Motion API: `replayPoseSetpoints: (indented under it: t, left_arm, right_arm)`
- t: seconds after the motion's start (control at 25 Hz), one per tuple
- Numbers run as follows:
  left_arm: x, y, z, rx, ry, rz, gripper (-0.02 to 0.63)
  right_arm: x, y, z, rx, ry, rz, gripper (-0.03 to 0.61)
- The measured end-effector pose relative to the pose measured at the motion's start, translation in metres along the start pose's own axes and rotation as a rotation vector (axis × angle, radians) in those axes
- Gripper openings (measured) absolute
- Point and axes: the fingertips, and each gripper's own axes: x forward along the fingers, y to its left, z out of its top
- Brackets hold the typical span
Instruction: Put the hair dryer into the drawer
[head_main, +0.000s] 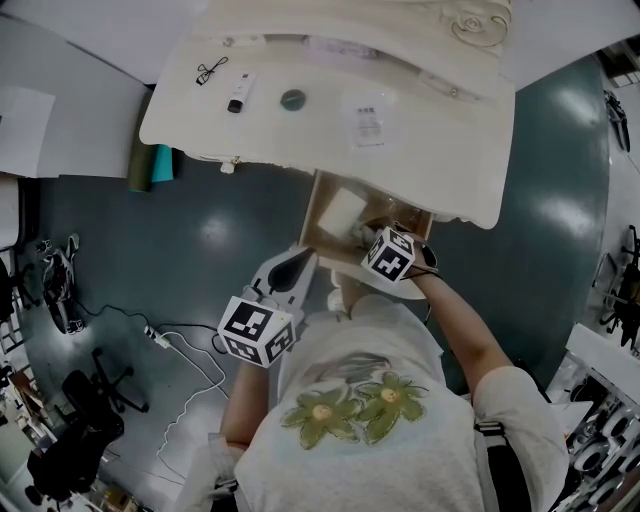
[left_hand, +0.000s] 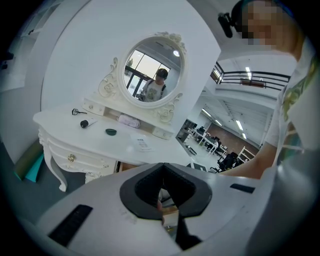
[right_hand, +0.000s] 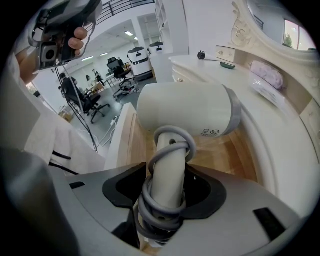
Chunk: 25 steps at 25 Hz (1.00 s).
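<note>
- We look down on a white dressing worktop (head_main: 300, 140) standing on a dark teal floor (head_main: 200, 250). It has a curved edge and carved legs.
- An oval mirror (left_hand: 152, 70) in an ornate white frame rises at the back of the worktop.
- Below the worktop's front edge, a drawer (head_main: 312, 215) is pulled open. We see its pale wooden walls and bottom in the right gripper view (right_hand: 122, 135).
- The white hair dryer (head_main: 345, 212) has its body inside the drawer's outline, over the wooden bottom (right_hand: 185, 112). We cannot tell whether it rests on the wood.
- The right tool (right_hand: 165, 200) is clamped on the dryer's handle, its jaws held apart by the handle's width. Its marker cube sits just in front of the drawer.
- The left tool (head_main: 290, 270) hangs near the person's chest, left of the drawer and apart from it. We see its jaws (left_hand: 162, 192) closed together on nothing.
- A grey cord (right_hand: 170, 150) is coiled round the dryer's handle.
- A pink pouch (left_hand: 129, 120) lies under the mirror.
- A printed sheet (head_main: 365, 120) lies on the worktop, with a tube (head_main: 240, 92), a dark dish (head_main: 292, 98) and glasses (head_main: 210, 70) to its left.
</note>
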Motion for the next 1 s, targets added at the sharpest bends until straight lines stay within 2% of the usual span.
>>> replayPoseSetpoints:
  t: [1.0]
  left_arm:
    - [0.008,0.009,-0.01,-0.056,-0.001,0.017,0.011]
  right_arm:
    - [0.038,-0.011,-0.017,0.018,0.084,0.025,0.218]
